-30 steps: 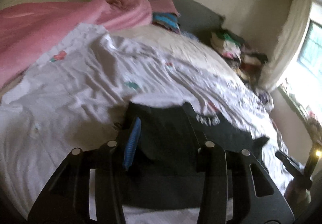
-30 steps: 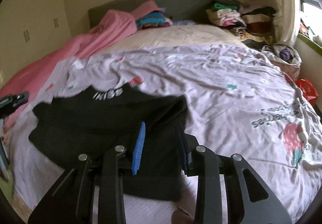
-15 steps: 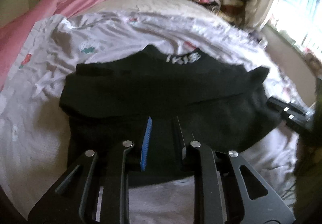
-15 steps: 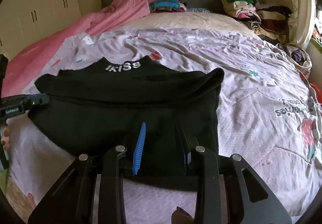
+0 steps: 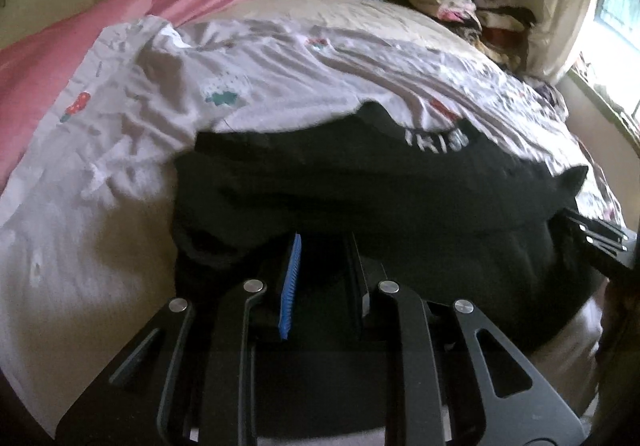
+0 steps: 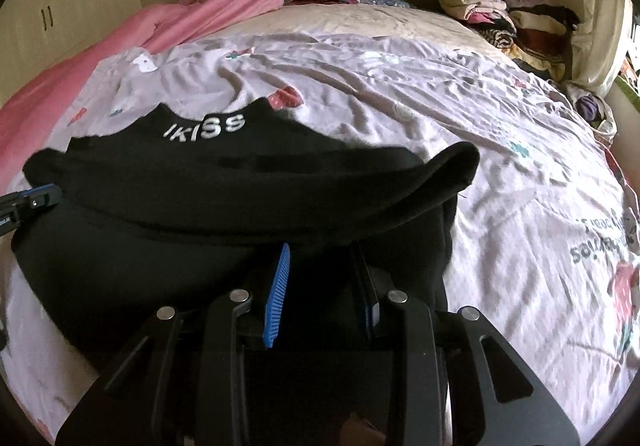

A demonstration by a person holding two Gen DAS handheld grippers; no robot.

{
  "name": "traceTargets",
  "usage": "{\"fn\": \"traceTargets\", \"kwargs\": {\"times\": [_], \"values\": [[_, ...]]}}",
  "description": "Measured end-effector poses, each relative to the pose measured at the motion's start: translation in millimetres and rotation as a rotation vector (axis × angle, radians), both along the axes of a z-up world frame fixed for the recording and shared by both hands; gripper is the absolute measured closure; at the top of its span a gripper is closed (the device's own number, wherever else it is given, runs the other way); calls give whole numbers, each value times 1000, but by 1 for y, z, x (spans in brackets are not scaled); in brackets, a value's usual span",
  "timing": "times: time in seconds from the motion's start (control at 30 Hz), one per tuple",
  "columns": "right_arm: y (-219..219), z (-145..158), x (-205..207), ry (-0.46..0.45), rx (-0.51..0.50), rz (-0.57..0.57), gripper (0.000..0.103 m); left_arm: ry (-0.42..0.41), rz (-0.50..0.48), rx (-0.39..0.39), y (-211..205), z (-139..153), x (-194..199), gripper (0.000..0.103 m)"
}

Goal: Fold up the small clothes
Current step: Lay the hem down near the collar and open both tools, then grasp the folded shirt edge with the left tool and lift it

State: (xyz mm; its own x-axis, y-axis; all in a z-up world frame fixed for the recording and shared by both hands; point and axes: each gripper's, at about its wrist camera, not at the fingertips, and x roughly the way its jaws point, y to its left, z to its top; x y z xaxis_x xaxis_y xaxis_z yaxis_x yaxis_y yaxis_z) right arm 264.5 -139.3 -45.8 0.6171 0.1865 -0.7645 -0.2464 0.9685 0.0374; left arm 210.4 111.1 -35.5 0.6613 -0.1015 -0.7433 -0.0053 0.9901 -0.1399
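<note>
Right wrist view reads "IKISS" on the black garment (image 6: 248, 205), blurred in the left view; both the right gripper (image 6: 320, 286) and left gripper (image 5: 324, 278) pinch its near edge, jaws narrowly parted.

We are losing the black knit garment with white lettering (image 5: 400, 197) where its near hem is passing behind the left gripper (image 5: 324, 266), so we cannot tell whether the pads are pinching cloth. In the right wrist view the same is happening under the right gripper (image 6: 320, 282). The lettering is smearing in the left wrist view. The pink blanket (image 6: 80, 53) is running off the left edge, and the stacked folded clothes (image 6: 508, 17) are too small to sort.
</note>
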Motion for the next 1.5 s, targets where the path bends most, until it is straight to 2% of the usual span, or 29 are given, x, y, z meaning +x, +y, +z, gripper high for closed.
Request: {"fn": "traceTargets", "kwargs": {"times": [0.07,0.17,0.37,0.4,0.47,0.53,0.63,0.77,0.8,0.87,0.93,1.03,1.13,1.2,1.27,1.37,1.43,1.5], "values": [[1,3,8,-4,7,0,75,-19,4,-6,4,4,6,87],[0,7,20,-5,31,-4,75,-61,33,-35,13,14,14,80],[3,19,44,-27,53,-16,75,-125,119,-103,30,29,25,79],[3,21,48,-32,53,-18,75,-150,136,-129,36,34,23,78],[4,23,57,-39,53,-18,75,-216,153,-156,45,47,15,68],[5,26,63,-51,43,-28,75,-276,180,-155,55,59,6,67],[3,30,73,-61,42,-52,75,-320,217,-189,72,65,-2,67],[-6,35,73,-71,39,-79,75,-270,247,-193,87,56,-5,67],[-9,36,71,-72,41,-83,75,-240,248,-178,88,51,-6,67],[-18,39,62,-82,62,-94,74,-155,254,-84,90,38,-9,67],[-28,40,52,-84,77,-108,74,-79,257,-55,95,26,-10,67],[-37,39,38,-71,103,-116,74,-22,223,-92,99,19,-12,67],[-43,37,24,-61,118,-112,74,33,160,-34,83,17,-10,73],[-46,36,15,-60,115,-106,71,55,143,1,75,12,-9,76],[-48,34,12,-61,96,-112,63,72,123,30,68,6,-4,76],[-52,28,15,-52,78,-125,62,73,86,58,58,0,8,76],[-55,23,21,-38,73,-140,60,55,93,29,59,2,17,76],[-56,15,29,-19,62,-143,59,16,125,-34,67,6,28,76]]}}
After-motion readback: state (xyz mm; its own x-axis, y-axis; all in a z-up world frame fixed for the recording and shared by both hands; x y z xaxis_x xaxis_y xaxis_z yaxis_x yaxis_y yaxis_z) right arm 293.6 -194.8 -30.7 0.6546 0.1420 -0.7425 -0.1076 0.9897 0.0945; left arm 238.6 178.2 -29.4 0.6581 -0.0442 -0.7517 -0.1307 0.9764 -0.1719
